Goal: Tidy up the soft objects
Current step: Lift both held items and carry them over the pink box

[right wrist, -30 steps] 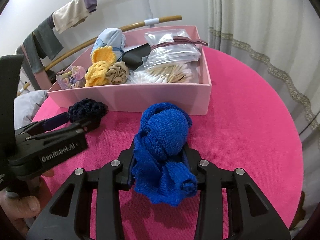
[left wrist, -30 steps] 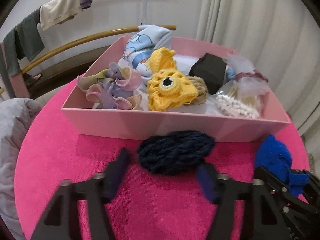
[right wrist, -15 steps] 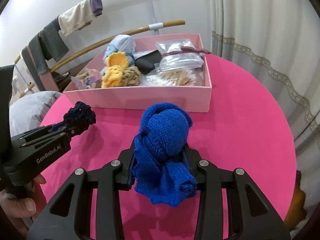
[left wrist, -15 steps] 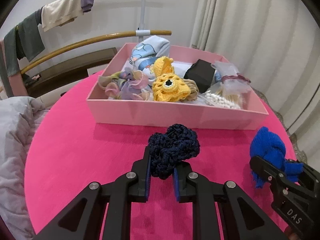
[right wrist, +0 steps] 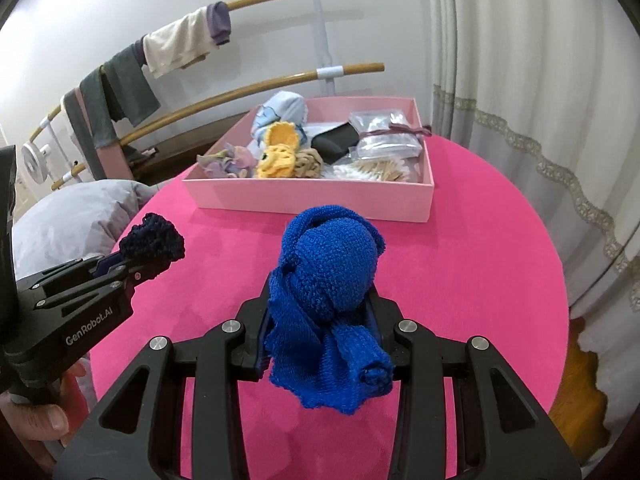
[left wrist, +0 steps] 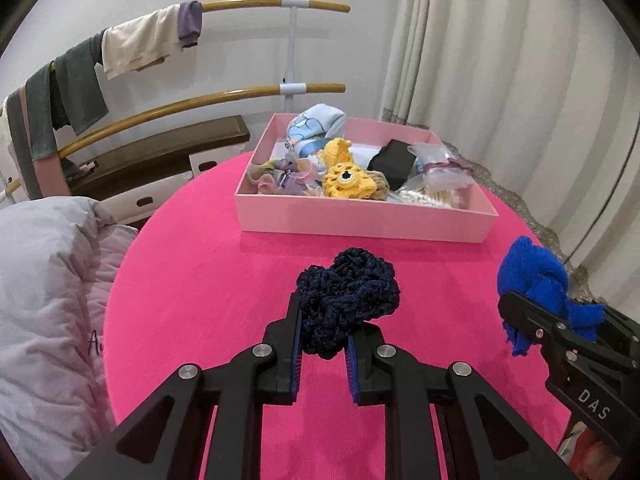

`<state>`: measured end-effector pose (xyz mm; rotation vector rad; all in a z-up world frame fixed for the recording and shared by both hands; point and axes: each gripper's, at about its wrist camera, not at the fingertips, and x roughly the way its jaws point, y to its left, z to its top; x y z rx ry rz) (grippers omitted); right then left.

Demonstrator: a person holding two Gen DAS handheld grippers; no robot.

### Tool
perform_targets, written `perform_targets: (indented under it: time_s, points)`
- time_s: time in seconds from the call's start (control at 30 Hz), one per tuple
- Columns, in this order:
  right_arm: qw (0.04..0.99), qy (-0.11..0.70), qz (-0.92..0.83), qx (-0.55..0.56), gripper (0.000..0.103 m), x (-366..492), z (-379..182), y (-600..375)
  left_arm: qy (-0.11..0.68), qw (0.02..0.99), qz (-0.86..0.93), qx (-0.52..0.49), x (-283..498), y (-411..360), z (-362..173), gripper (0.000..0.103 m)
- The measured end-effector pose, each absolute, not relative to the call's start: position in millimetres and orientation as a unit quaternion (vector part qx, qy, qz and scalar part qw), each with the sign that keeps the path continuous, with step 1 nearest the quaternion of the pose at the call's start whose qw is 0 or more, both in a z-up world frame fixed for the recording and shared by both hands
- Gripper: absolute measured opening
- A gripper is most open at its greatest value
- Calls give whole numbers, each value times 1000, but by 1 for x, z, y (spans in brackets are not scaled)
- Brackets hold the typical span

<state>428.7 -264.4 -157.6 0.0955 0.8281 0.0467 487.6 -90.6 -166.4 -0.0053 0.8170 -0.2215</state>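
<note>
My left gripper (left wrist: 323, 330) is shut on a navy crocheted scrunchie (left wrist: 349, 292) and holds it above the pink tablecloth; it shows in the right wrist view too (right wrist: 154, 242). My right gripper (right wrist: 320, 320) is shut on a bright blue knitted piece (right wrist: 330, 276), held above the table; it also shows in the left wrist view (left wrist: 534, 280). A pink box (left wrist: 360, 220) stands at the table's far side, also in the right wrist view (right wrist: 304, 202), with yellow crochet flowers (left wrist: 346, 180), pastel scrunchies (left wrist: 280, 174), a black item and bagged cotton swabs (left wrist: 434, 196).
The round table has a pink cloth (left wrist: 208, 280). A grey duvet (left wrist: 44, 280) lies at its left edge. A wooden clothes rail with hanging garments (left wrist: 140, 44) stands behind, and curtains (left wrist: 500, 60) hang at the right.
My left gripper closed on the navy scrunchie and lifted it off the table, pulling back from the box. My right gripper rose and pulled back a little with the blue piece.
</note>
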Motion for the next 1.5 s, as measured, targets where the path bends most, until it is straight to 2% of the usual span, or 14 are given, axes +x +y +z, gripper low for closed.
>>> perform_targets:
  time_s: [0.43, 0.73, 1.13, 1.5]
  points:
    - [928, 370, 26, 38, 34, 386, -127, -251, 370, 922, -117, -3, 409, -75, -124, 15]
    - [931, 362, 33, 41, 34, 380, -119, -250, 361, 926, -111, -3, 396, -74, -111, 15]
    - [939, 335, 57, 45, 35, 420, -87, -258, 328, 939, -107, -5, 444, -78, -85, 15]
    - [941, 330, 62, 37, 35, 517, -62, -274, 312, 943, -114, -7, 548, -99, -71, 15]
